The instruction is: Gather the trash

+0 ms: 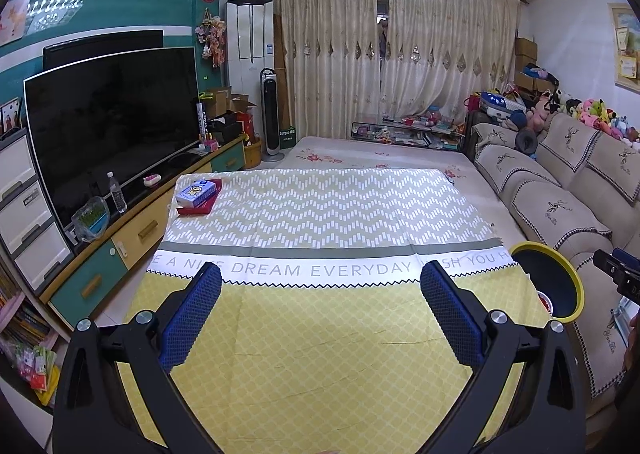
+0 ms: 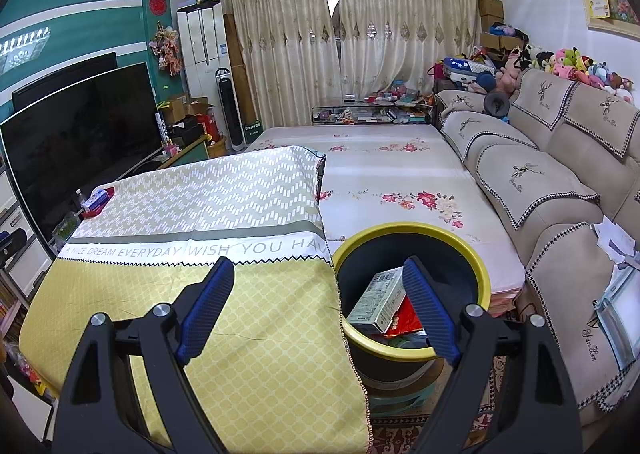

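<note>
The right gripper (image 2: pixel 318 308) fills the lower middle of its view with its jaws spread wide and nothing between the blue pads; its right-hand pad (image 2: pixel 430 312) stands in front of the mouth of a yellow-rimmed bin (image 2: pixel 460 244), which sits just beside the table's right edge at lower centre-right. Inside the bin lie a pale box (image 2: pixel 378 300), tilted, and red packaging (image 2: pixel 406 318) under it. The left gripper (image 1: pixel 320 308) is likewise wide and empty, at the bottom of its view over the yellow part of the tablecloth (image 1: pixel 320 354). In that view the bin shows at the right edge. At the cloth's far left corner, upper left of the table, a blue-and-white tissue pack (image 1: pixel 196 192) rests on a red tray (image 1: pixel 208 204). Left of the table stands a dark television (image 1: pixel 112 126); a beige sofa (image 1: pixel 560 190) runs along the right.
</note>
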`<state>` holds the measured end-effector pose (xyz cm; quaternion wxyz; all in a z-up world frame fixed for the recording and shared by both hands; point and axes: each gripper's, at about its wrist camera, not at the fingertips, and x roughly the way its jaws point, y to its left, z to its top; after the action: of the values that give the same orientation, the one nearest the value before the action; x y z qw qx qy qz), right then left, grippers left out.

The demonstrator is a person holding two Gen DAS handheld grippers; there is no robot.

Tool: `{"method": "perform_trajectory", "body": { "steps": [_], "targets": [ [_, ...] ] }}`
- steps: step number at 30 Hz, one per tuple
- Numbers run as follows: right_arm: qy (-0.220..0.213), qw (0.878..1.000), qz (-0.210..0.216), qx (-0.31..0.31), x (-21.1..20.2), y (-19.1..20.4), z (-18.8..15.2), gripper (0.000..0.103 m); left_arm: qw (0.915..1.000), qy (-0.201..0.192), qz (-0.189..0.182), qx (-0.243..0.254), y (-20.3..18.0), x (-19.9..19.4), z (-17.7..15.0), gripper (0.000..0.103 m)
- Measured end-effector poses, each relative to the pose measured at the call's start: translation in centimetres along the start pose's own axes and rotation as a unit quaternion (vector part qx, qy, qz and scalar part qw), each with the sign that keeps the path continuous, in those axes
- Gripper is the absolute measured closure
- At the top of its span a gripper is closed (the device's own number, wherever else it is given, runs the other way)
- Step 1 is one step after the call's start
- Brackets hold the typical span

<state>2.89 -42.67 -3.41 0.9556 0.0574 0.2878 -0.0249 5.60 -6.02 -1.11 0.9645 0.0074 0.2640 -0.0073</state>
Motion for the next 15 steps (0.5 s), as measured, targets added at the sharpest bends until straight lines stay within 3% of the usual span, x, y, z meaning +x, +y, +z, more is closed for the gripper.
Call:
{"method": "perform_trajectory", "body": {
  "steps": [15],
  "targets": [
    [0.002,1.000,0.006,-0.002,0.36,0.24,-0.08,0.022,1.0000,0.003,-0.006,0.003,-0.47,0.52,-0.13,0.005]
  ]
}}
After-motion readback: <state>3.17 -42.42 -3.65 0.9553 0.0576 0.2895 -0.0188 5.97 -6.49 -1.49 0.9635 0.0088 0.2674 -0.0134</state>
